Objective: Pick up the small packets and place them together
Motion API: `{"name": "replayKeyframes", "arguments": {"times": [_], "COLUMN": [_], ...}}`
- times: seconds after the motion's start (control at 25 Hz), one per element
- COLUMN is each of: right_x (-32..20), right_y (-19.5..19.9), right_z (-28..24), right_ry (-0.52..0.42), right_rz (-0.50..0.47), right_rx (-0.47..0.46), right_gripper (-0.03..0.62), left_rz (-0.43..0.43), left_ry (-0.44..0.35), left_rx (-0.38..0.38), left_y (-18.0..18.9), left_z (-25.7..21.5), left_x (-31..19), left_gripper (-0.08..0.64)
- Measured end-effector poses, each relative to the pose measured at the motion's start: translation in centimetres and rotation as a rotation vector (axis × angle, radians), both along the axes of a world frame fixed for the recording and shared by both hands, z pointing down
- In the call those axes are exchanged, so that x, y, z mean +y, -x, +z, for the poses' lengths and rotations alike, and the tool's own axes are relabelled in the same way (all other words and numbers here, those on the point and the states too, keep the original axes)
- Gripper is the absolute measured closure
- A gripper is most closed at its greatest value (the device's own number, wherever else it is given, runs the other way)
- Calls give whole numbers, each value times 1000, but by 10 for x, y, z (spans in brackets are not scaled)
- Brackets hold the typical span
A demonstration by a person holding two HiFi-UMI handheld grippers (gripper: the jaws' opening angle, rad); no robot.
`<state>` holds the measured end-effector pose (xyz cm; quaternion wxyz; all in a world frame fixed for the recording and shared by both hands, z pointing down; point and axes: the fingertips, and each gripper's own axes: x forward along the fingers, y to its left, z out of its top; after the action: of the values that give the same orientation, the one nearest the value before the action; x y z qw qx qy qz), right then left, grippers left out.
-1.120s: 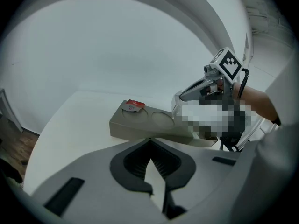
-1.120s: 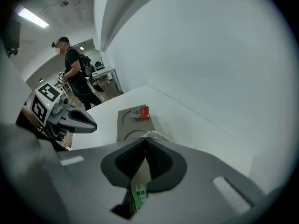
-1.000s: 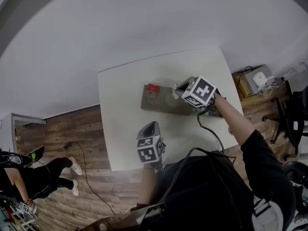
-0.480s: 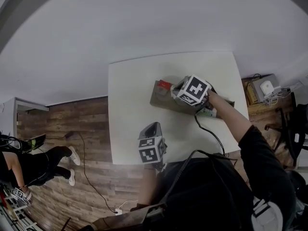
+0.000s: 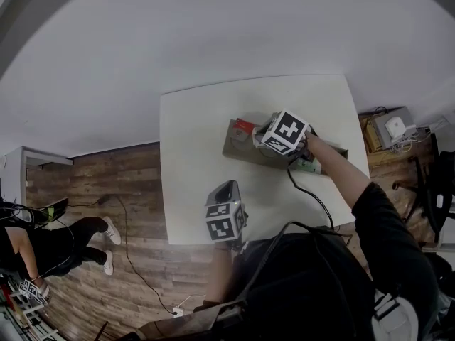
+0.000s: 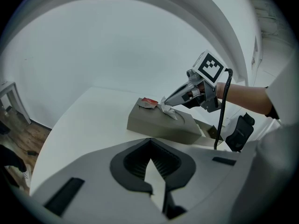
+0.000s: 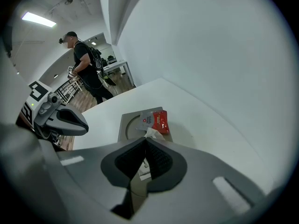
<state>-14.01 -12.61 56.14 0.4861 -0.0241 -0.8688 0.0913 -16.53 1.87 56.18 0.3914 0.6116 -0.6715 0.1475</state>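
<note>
three small packets by my count. a red packet (image 7: 160, 122) and a silvery packet (image 7: 145, 120) lie side by side, touching, on the grey box (image 7: 125, 127), at the end nearer the table's left edge. a white packet (image 6: 168, 110) is pinched in the right gripper (image 7: 145, 143) right over the box top, can't tell if it's touching. the left gripper (image 6: 149, 143) has its jaws together on nothing, hovering by the near edge. one white table (image 5: 192, 162), box around the middle. wood floor (image 5: 106, 190), white walls, one other person (image 7: 83, 59) standing further back.
</note>
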Motion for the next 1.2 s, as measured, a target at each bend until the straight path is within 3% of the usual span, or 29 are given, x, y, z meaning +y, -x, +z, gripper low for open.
{"name": "replayKeyframes", "arguments": {"times": [0.2, 0.32, 0.48, 0.56, 0.72, 0.88, 1.04, 1.2], "right_x": [3, 7, -1, -6, -11, -23, -33, -28], "right_y": [0, -2, -11, -19, -49, -101, -153, -198], "right_z": [0, -9, -28, -53, -121, -160, -167, -146], "right_ry": [52, 117, 87, 85, 130, 138, 66, 21], "right_rz": [12, -1, 35, 71, 146, 271, 397, 456], "right_rx": [-73, -116, -189, -302, -630, -788, -809, -684], "right_gripper": [581, 525, 500, 500, 500, 538, 574, 591], "left_rz": [7, 21, 45, 59, 98, 157, 207, 251], "left_ry": [6, 9, 0, -6, -13, -22, -27, -29], "left_rx": [3, 4, 3, 0, 3, 3, 2, -3], "left_y": [-2, -4, -8, -10, -20, -37, -54, -69], "left_z": [3, 2, -1, -3, -4, -7, -9, -11], "left_x": [-3, -7, -15, -19, -27, -39, -47, -51], "left_gripper": [563, 563, 563, 563, 563, 563, 563, 563]}}
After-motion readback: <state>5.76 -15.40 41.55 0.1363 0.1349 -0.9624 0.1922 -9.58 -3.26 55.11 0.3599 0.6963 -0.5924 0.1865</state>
